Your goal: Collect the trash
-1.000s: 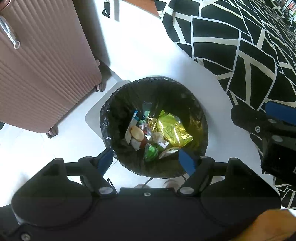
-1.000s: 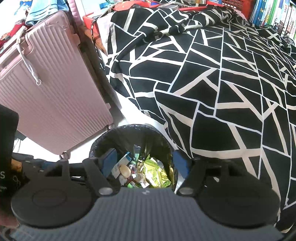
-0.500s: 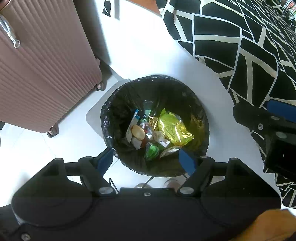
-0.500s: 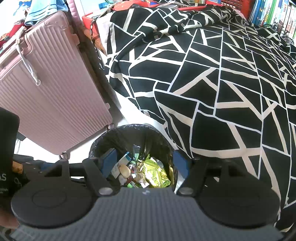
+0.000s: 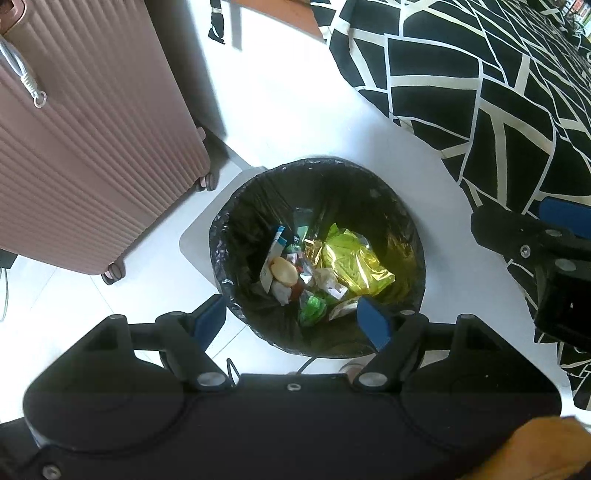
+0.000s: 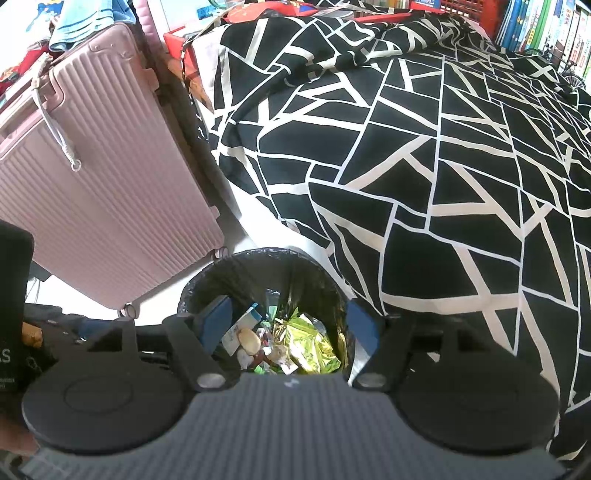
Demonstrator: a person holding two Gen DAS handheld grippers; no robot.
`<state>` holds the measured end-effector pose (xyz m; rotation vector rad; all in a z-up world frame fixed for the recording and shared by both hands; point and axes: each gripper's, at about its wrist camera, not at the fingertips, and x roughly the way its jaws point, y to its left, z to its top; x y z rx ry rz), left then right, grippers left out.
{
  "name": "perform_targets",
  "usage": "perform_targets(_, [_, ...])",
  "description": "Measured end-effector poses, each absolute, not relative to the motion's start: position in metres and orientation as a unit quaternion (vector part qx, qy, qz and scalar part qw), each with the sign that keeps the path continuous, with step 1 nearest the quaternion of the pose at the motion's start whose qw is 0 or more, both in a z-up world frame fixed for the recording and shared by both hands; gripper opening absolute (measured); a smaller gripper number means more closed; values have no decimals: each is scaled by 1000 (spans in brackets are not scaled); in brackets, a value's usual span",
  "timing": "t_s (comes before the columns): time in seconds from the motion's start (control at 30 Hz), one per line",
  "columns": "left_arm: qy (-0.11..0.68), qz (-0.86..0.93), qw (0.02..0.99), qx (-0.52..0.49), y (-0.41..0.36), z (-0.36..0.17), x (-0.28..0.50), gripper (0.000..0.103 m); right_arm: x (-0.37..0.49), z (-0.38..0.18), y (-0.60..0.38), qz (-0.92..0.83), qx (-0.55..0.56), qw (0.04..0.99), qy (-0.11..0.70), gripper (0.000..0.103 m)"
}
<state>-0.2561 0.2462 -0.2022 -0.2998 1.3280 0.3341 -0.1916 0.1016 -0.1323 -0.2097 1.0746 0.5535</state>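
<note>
A round bin with a black liner (image 5: 332, 166) stands on the white floor between a suitcase and a bed. Trash lies in it: a gold-green foil wrapper (image 5: 351, 262), a round biscuit (image 5: 283, 271), a white and blue carton (image 5: 275, 247) and small wrappers. My left gripper (image 5: 291, 323) hangs over the bin's near rim, pointing steeply down, open and empty. My right gripper (image 6: 290, 325) is open and empty too, above the same bin (image 6: 258, 256), with the foil wrapper (image 6: 310, 343) showing between its fingers. One of its blue pads (image 5: 565, 218) shows at the right edge of the left wrist view.
A ribbed pink suitcase (image 5: 85, 147) on wheels stands left of the bin. A bed under a black and white quilt (image 6: 424, 166) fills the right. Books (image 6: 546, 26) and a red box (image 6: 177, 40) lie beyond. White floor (image 5: 288, 103) runs between suitcase and bed.
</note>
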Motion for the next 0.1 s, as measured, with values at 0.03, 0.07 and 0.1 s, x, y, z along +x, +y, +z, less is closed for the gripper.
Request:
perform_targets(0.03, [611,154,764,-138,247,-202,-256,76,-192,-132,102,260,-99,818,504,80])
perform_targets(0.07, [611,154,764,-138,247,-202,-256,76,-192,-132,101,260,-98,818,504,80])
perform_targets(0.1, [611,155,764,-138,248,-201,-257,76,-192,-132,101,260,-98,818,504,80])
